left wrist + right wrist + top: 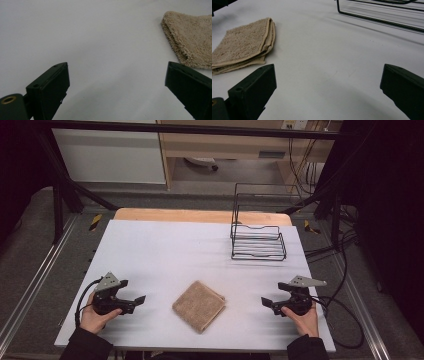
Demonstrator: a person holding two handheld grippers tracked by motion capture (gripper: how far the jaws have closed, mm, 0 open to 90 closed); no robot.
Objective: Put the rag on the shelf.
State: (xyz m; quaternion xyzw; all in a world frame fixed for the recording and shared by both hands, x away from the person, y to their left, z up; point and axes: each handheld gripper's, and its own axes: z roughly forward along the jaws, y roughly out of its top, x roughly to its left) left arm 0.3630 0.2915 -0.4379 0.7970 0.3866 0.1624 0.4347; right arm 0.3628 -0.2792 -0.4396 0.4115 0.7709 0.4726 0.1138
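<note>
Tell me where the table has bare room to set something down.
The far left, beyond the left claw and left of the wire rack, is widest. A narrower strip runs between folded towel and rack. The near edge is crowded.

Towel (199,306) between tongs, rack (258,243) behind

A white table (165,250) stands in the middle, and a strip of its wooden top (200,215) shows at the far edge. On the far right part of the table there is a black wire rack (258,242), upright, with a tall back frame. Grey floor (30,250) lies around the table, with metal rails (35,275) along both sides. Behind the table I see a white cabinet (107,155) and a wooden shelf (225,145). Black cables (345,270) run on the floor at the right.
</note>
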